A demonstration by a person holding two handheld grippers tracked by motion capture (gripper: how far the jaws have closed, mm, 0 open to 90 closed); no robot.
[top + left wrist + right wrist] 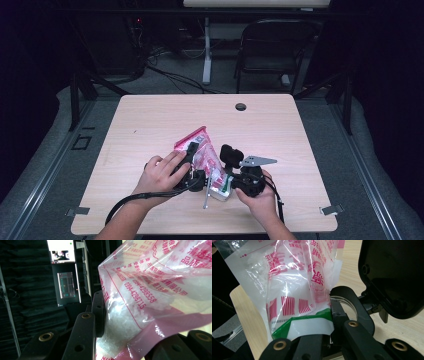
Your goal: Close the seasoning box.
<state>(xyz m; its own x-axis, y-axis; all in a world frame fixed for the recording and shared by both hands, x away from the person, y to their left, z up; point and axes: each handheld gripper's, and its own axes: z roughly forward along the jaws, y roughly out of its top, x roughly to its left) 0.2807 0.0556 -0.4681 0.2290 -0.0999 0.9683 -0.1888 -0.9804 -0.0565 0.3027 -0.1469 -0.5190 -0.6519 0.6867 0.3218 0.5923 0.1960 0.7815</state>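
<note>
Clear pink-printed bag (200, 150), white granules (120, 322) inside

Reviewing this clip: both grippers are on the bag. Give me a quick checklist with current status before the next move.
1. Left gripper pinching the bag: ok, plastic sits between its jaws.
2. Right gripper holding the bag's green-striped end: cannot tell, jaws close but the pinch is hidden.
3. Bag sealed, white contents inside: cannot tell.
4. Bag over the table, away from edges: ok.
5. Cables free of the bag: ok.
</note>
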